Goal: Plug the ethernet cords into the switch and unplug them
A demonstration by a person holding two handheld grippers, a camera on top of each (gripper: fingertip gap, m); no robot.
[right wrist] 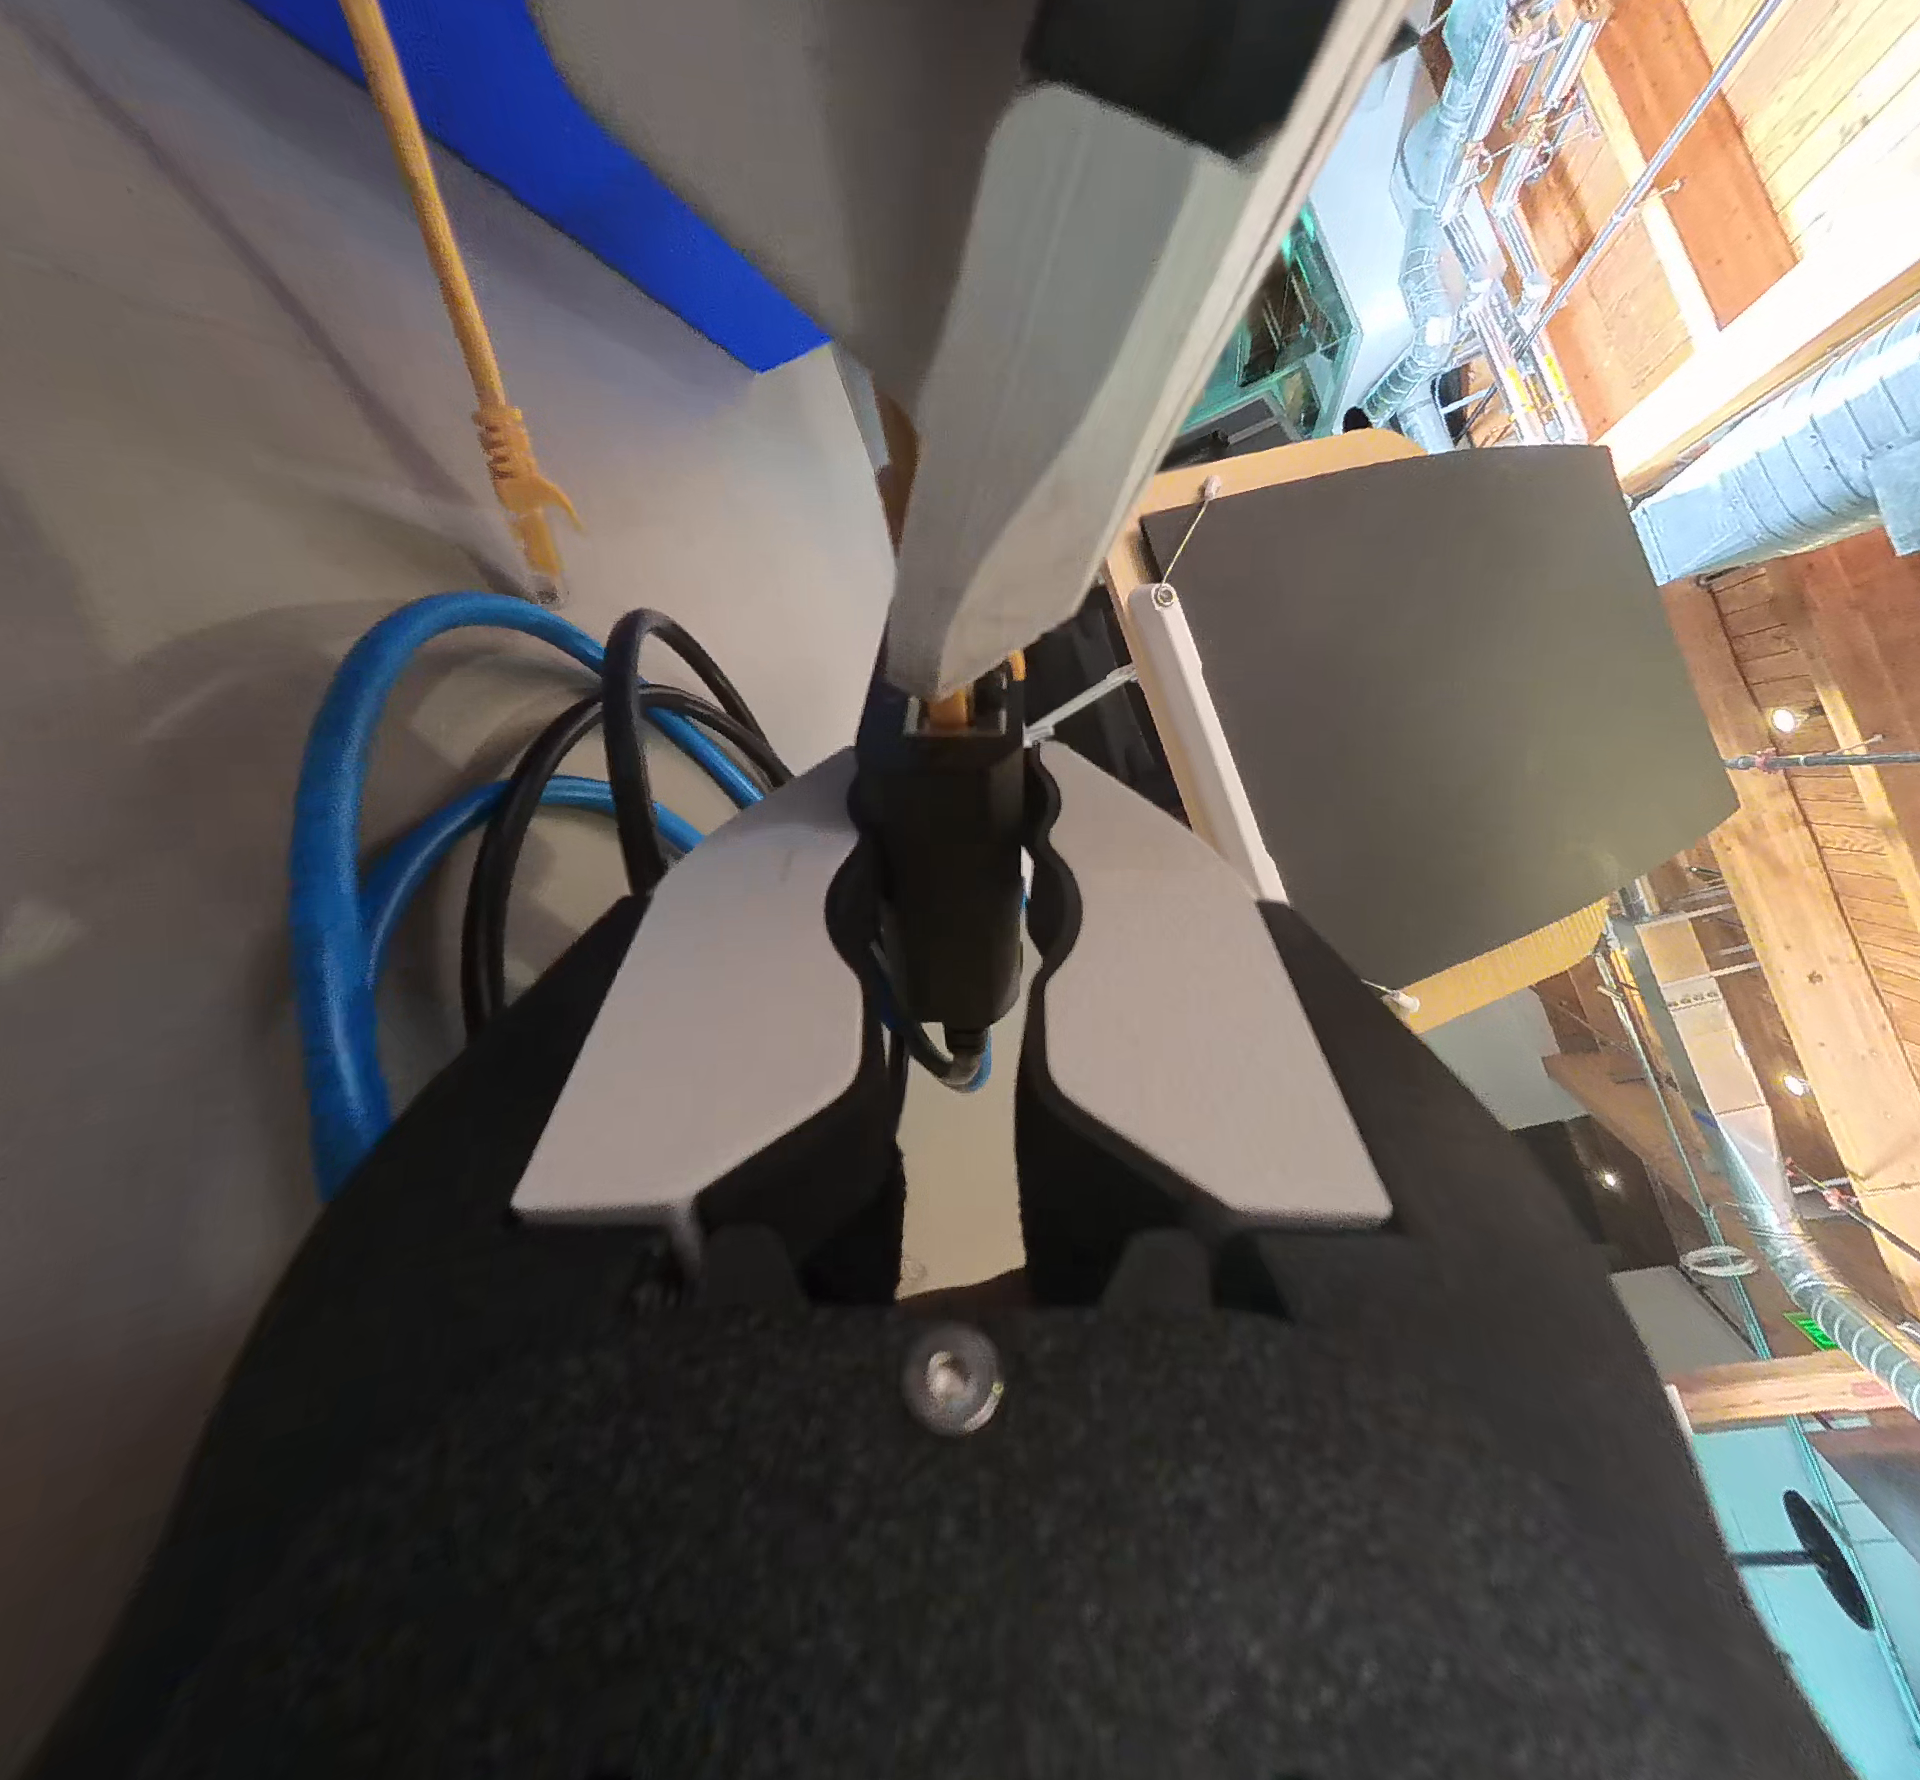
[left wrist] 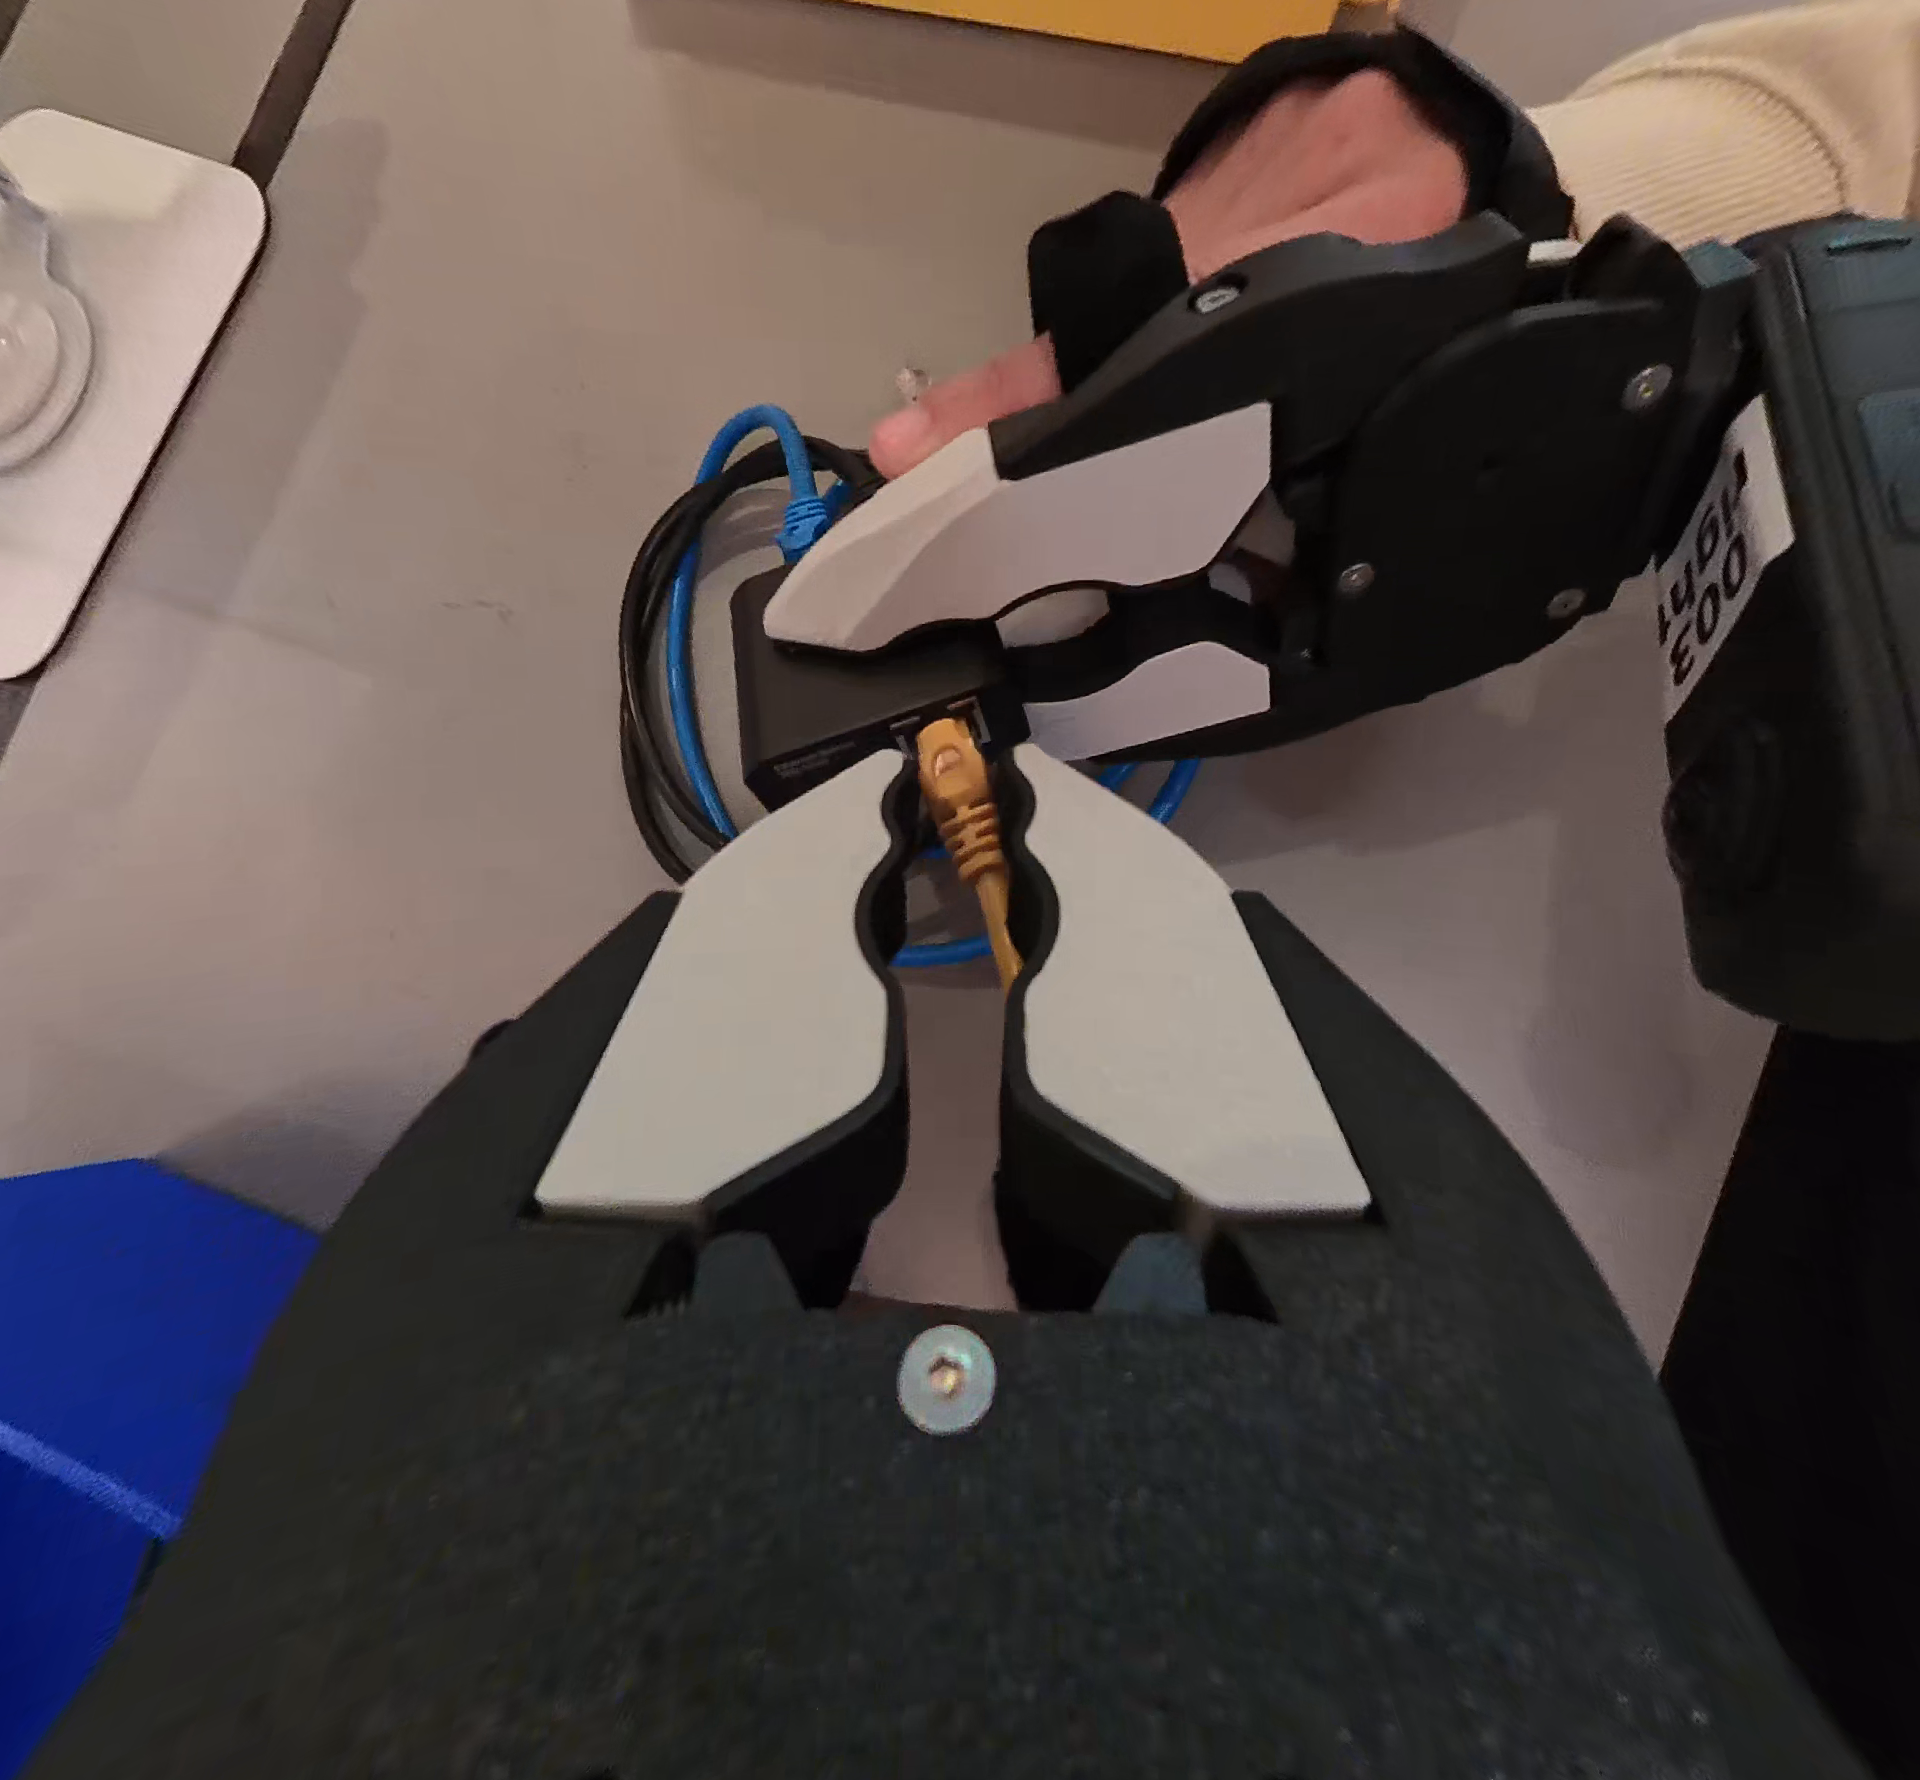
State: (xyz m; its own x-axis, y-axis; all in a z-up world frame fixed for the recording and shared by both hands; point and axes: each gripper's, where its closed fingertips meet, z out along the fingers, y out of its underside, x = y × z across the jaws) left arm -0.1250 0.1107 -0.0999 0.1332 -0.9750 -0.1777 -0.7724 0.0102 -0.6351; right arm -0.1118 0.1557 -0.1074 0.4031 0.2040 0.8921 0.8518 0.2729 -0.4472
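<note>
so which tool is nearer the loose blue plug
Right. The right tool is clamped on the black switch, just beside the loose blue plug. The left tool sits on the switch's far side, around the yellow cord.

Switch point(left wrist: 831, 691) top partly covered by right tool point(left wrist: 883, 681); its label unreadably small; blue cord point(left wrist: 686, 691) loops partly hidden behind it.
</note>
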